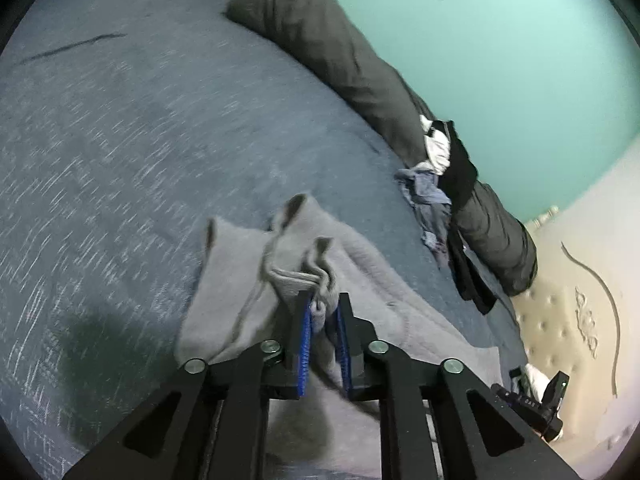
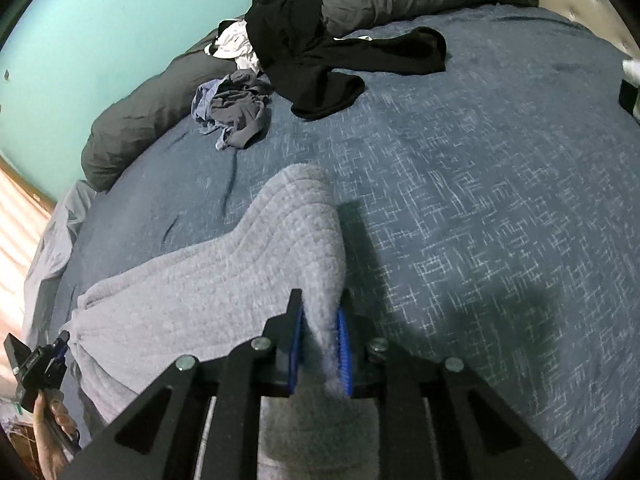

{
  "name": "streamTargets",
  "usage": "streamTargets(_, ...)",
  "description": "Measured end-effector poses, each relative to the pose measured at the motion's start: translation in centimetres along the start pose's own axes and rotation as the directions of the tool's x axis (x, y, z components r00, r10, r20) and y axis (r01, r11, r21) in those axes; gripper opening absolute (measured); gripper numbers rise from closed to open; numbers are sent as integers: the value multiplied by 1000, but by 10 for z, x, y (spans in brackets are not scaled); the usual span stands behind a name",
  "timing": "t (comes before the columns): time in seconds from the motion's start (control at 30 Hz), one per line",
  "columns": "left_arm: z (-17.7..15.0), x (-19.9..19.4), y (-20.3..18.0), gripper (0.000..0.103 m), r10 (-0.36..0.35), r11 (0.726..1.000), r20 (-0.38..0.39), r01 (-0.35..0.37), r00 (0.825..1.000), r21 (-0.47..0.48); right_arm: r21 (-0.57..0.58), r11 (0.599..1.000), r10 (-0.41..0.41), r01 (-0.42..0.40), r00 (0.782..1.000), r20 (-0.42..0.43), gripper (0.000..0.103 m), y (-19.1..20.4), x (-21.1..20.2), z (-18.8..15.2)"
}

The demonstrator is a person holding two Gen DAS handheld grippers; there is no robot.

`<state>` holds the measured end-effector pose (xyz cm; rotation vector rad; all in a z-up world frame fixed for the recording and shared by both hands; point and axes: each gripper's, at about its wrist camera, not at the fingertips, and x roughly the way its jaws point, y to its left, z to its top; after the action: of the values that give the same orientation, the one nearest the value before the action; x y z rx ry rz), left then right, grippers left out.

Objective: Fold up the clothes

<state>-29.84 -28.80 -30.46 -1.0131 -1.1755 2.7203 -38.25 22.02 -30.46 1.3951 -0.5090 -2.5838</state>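
Note:
A light grey fleece garment [image 2: 224, 280] lies stretched across the blue bedcover [image 2: 480, 200]. In the right wrist view my right gripper [image 2: 320, 316] is shut on a raised fold of it, with cloth filling the gap between the blue pads. In the left wrist view my left gripper [image 1: 322, 312] pinches the bunched edge of the same grey garment [image 1: 248, 272], where a cord loops. The left gripper [image 2: 60, 348] also shows at the far left of the right wrist view, at the garment's gathered end, held by a hand [image 2: 52, 424].
A black garment [image 2: 320, 52], a white one [image 2: 236, 48] and a crumpled blue-grey heap [image 2: 236, 108] lie near a long dark grey bolster [image 2: 140, 112] along the teal wall. A cream tufted headboard [image 1: 560, 320] bounds the bed on the right of the left wrist view.

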Motion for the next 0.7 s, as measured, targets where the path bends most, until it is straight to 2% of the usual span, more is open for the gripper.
streamTargets(0.03, -1, -1, 0, 20, 11, 1000, -1, -11, 1000, -1, -5, 1000, -14, 14, 1000, -5, 23, 0, 0, 2)
streamTargets(0.17, -1, -14, -3, 30, 64, 998, 19, -64, 998, 3, -16, 999, -41, 41, 999, 1, 23, -2, -10, 4)
streamTargets(0.3, -5, -38, -2, 39, 78, 997, 48, -76, 996, -33, -50, 997, -51, 53, 998, 30, 24, -1, -29, 7)
streamTargets(0.43, -19, -49, -13, 44, 78, 997, 42, -77, 996, -30, -111, 993, 27, -26, 1000, 13, 24, 19, -39, 0)
streamTargets(0.5, -28, -48, -18, 52, 85, 996, 26, -84, 996, -19, -139, 987, 80, -81, 997, -8, 24, 40, -39, -6)
streamTargets(0.7, -58, -39, -10, 53, 80, 994, -41, -83, 996, -75, -209, 955, 196, -209, 977, -81, 24, 113, -20, -30)
